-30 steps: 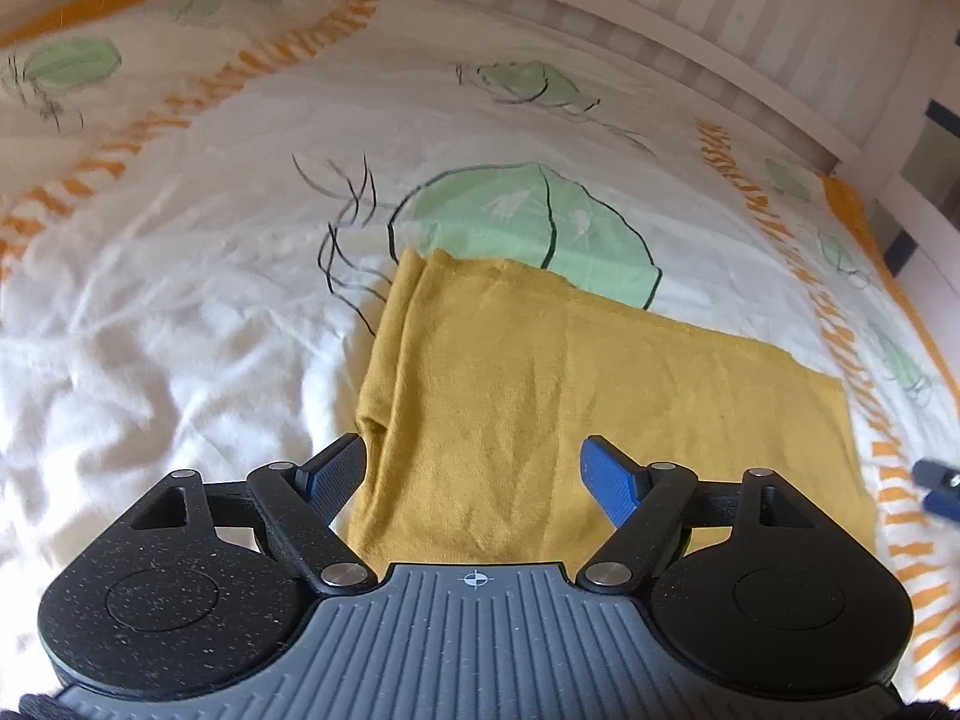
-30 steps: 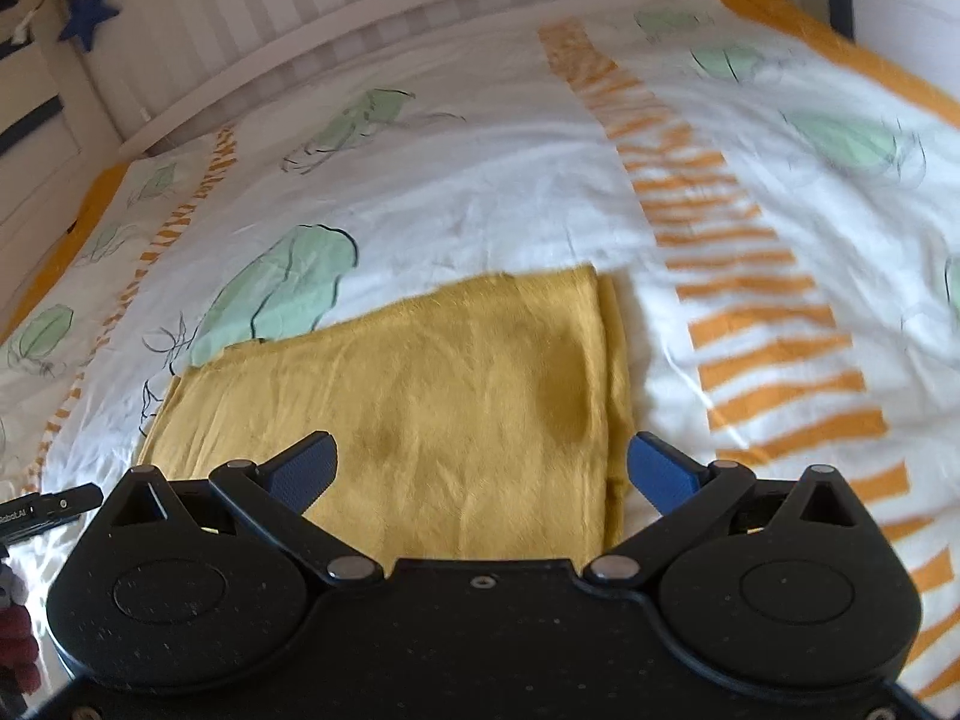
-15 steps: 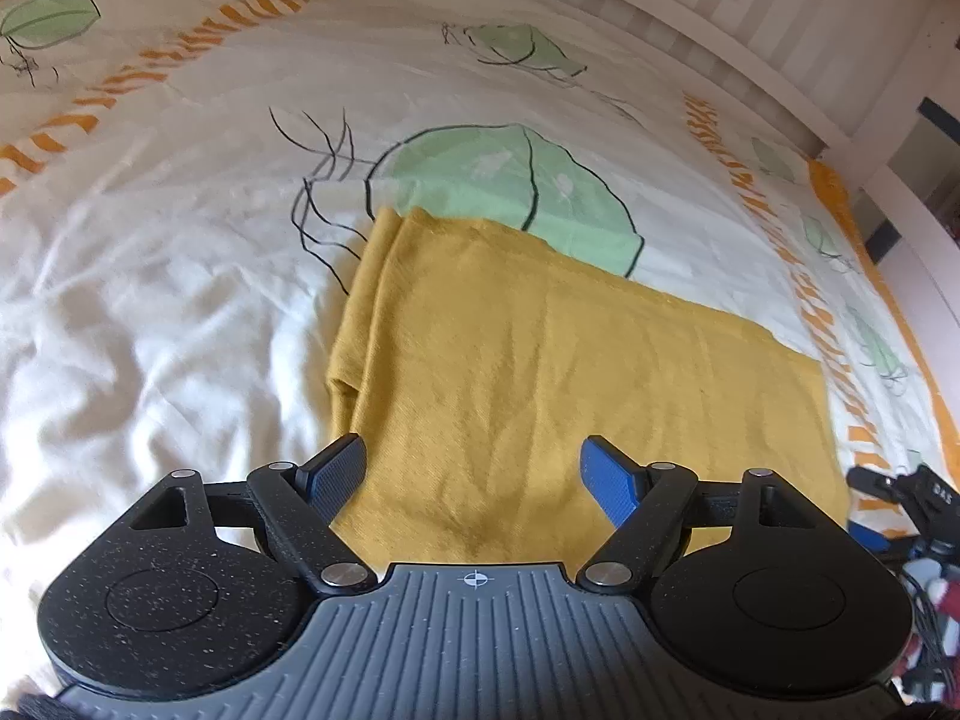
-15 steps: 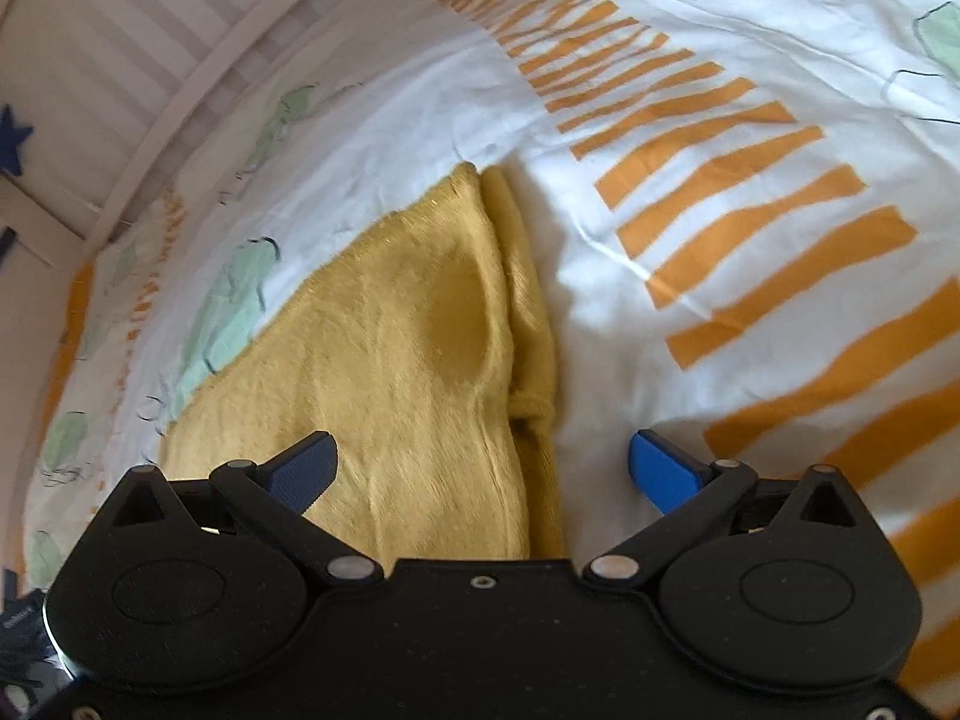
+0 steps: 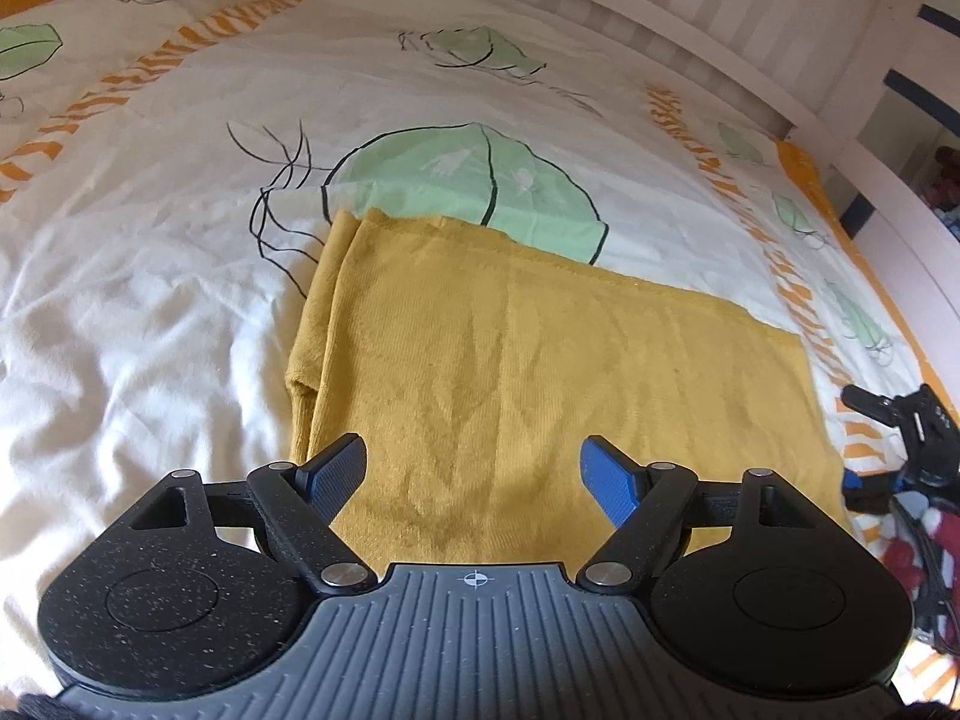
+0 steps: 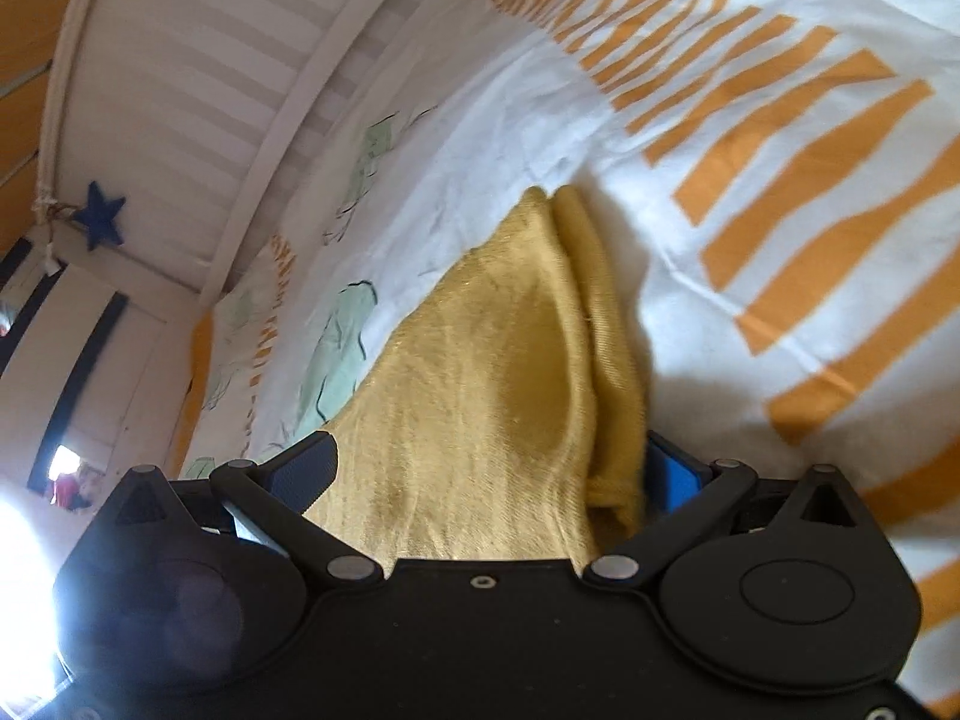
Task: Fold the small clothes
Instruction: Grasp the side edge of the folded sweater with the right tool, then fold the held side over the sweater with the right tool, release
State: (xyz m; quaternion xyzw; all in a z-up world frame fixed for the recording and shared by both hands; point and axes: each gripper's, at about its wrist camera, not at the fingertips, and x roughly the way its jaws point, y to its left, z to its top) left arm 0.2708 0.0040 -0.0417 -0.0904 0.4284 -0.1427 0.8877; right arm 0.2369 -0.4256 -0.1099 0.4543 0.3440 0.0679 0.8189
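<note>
A mustard-yellow garment [image 5: 540, 372] lies folded flat on the printed bed sheet [image 5: 150, 312]. My left gripper [image 5: 474, 456] hovers open over the garment's near edge, toward its left end, with nothing between the pads. In the right wrist view my right gripper [image 6: 486, 456] is rolled to one side and low over the garment's [image 6: 480, 396] right end. Its jaws stand wide open and the cloth lies between them. The thick folded edge [image 6: 612, 360] hides part of the blue right pad. In the left wrist view, a black finger [image 5: 870, 403] of the right gripper shows at the garment's right end.
The sheet carries green leaf prints [image 5: 468, 174] and orange stripes [image 6: 828, 228]. A white slatted bed rail [image 5: 660, 18] bounds the far side, with a blue star [image 6: 101, 222] hanging on it. A red-patterned sleeve [image 5: 918, 546] shows at the right.
My right gripper has come down, rolled, and closed in on the garment's right end, which now lies between its open fingers. My left gripper has hardly moved.
</note>
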